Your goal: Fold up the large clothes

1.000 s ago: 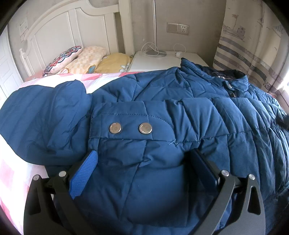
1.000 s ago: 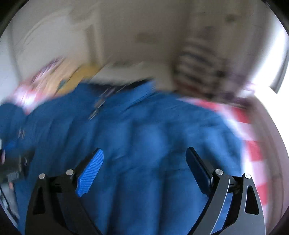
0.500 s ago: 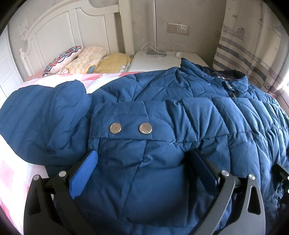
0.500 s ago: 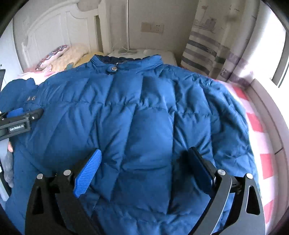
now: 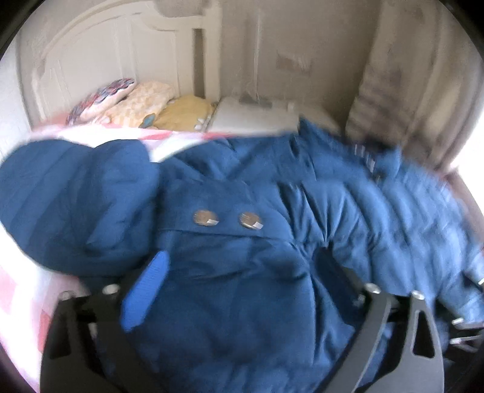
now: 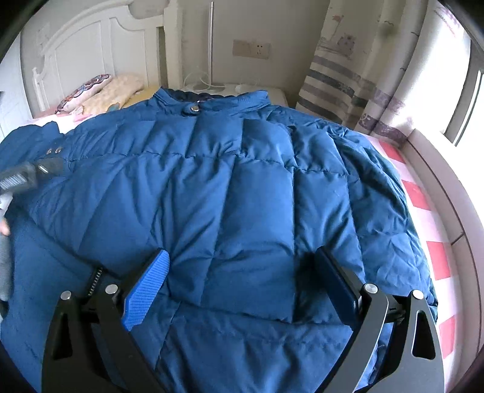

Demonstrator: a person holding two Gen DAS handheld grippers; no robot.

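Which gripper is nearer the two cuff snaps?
Left. The left gripper, jaws closing, has sleeve fabric between them just below the cuff snaps; the right gripper sits over the jacket's lower back.

A bed (image 6: 423, 193) with a pink and white checked sheet fills the near ground. At its far left stands a white panelled headboard (image 6: 90, 39), with three pillows (image 6: 103, 90) lined up against it: one patterned, one cream, one yellow. Right of the headboard, against the beige far wall (image 6: 272, 24), sits a white nightstand (image 6: 272, 93) carrying a lamp pole (image 6: 211, 45) and white cables. A wall socket (image 6: 251, 49) is mounted above it. A striped curtain (image 6: 348, 75) with cartoon prints hangs at far right, beside a bright window (image 6: 462, 105) and its white sill, which runs along the bed's right side
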